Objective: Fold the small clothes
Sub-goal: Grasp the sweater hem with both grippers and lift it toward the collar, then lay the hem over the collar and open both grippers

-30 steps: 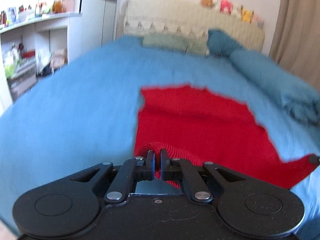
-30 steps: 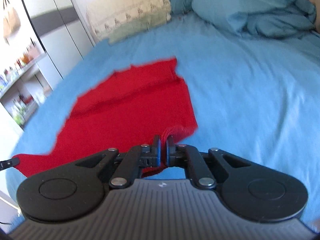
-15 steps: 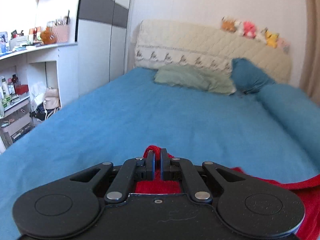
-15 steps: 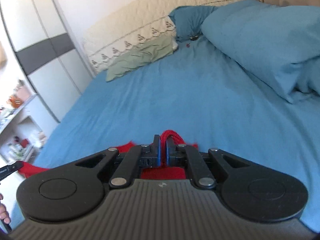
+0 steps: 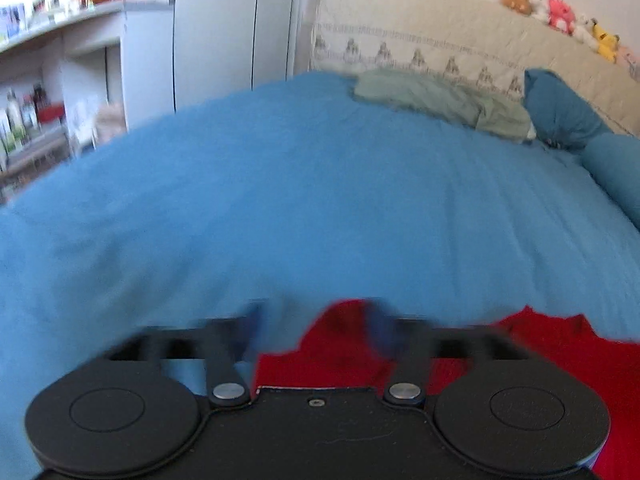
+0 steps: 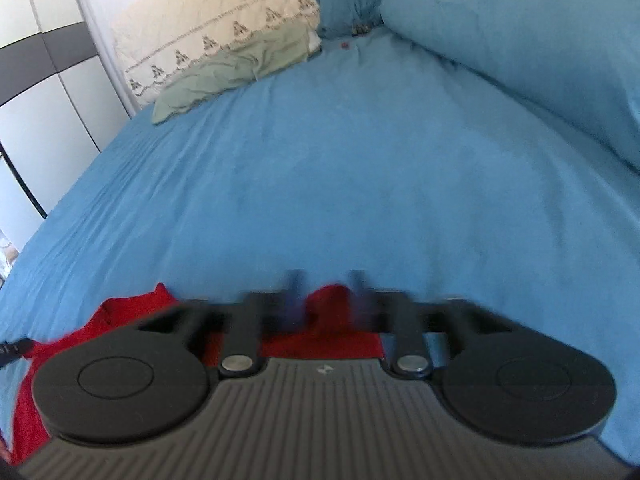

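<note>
Garment red, flat | long axis unclear | fingers apart

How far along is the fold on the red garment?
Done: the red knit garment lies on the blue bedspread; how many folds are in, I cannot tell. In hand: nothing; left gripper and right gripper are open, each astride a raised red edge. Left: probably smoothing and any further folds.

Both tongs' fingers are motion-smeared, and the red garment is mostly hidden under the tongs' bodies and cut by the bottom edge.
</note>
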`<state>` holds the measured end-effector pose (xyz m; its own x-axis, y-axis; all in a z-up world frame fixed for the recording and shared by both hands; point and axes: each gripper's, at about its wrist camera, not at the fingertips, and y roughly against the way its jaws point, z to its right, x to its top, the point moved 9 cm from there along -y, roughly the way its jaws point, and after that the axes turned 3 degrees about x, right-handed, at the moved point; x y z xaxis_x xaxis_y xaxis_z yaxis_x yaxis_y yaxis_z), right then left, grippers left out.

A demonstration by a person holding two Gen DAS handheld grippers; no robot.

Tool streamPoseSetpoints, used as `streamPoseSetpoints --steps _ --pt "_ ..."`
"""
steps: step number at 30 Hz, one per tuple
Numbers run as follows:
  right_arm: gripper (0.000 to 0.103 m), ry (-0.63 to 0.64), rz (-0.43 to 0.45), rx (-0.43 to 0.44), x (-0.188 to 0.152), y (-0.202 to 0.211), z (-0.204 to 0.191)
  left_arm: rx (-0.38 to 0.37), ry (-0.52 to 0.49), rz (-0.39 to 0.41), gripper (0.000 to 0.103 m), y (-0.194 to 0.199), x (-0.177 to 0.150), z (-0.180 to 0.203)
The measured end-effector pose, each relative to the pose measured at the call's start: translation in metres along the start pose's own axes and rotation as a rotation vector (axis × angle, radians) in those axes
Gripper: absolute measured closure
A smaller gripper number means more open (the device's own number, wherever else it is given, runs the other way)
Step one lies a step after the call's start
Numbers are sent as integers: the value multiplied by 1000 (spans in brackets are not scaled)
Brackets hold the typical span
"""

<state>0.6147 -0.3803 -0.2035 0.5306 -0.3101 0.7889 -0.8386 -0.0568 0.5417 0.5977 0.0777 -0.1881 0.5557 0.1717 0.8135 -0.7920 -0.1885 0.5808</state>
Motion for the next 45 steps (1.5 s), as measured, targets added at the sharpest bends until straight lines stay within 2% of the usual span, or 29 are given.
streamPoseSetpoints --steps 1,3,5,8,9,12,15,17,19,21,25,28,31,35,39,40,43,45 --pt "0 21 47 -6 2 13 -1 6 -23 38 5 12 5 -1" --pt "0 76 97 31 1 33 -9 -7 -93 114 3 42 7 1" --pt "0 133 62 21 -15 46 -15 -45 -144 145 0 68 1 6" --pt "0 222 15 72 -54 66 -27 -186 -143 43 0 88 -40 12" --pt "0 235 -1 76 -70 72 -29 -207 -144 20 0 92 -53 12" --pt "0 214 -62 88 -110 76 -26 -209 -180 -58 0 95 -93 11" --pt "0 132 -140 65 -141 68 -7 -191 -200 -135 0 89 -121 4" --pt "0 129 -123 70 -141 66 -6 -178 -221 -134 0 91 -123 4" --pt "0 129 -134 63 -139 61 -8 -160 -248 -159 0 89 -118 10" --pt "0 154 -146 60 -137 64 -13 -151 -260 -149 0 95 -110 12" --pt "0 169 -92 89 -113 107 -19 -125 -287 -32 0 138 -91 20" --pt "0 142 -117 35 -112 137 -14 -186 -276 -16 0 172 -91 31" --pt "0 134 -137 3 -128 162 -9 -273 -253 -47 0 190 -101 50" --pt "0 57 -162 -8 -161 173 -1 -301 -264 -82 0 194 -117 73" --pt "0 -94 -182 17 -184 160 11 -305 -278 -103 0 189 -125 82" --pt "0 -135 -175 23 -186 155 15 -303 -280 -107 0 187 -125 84" --pt "1 -235 -78 60 -180 148 23 -302 -286 -111 0 179 -125 86" --pt "8 -277 -43 61 -173 138 26 -303 -291 -113 0 172 -123 89"
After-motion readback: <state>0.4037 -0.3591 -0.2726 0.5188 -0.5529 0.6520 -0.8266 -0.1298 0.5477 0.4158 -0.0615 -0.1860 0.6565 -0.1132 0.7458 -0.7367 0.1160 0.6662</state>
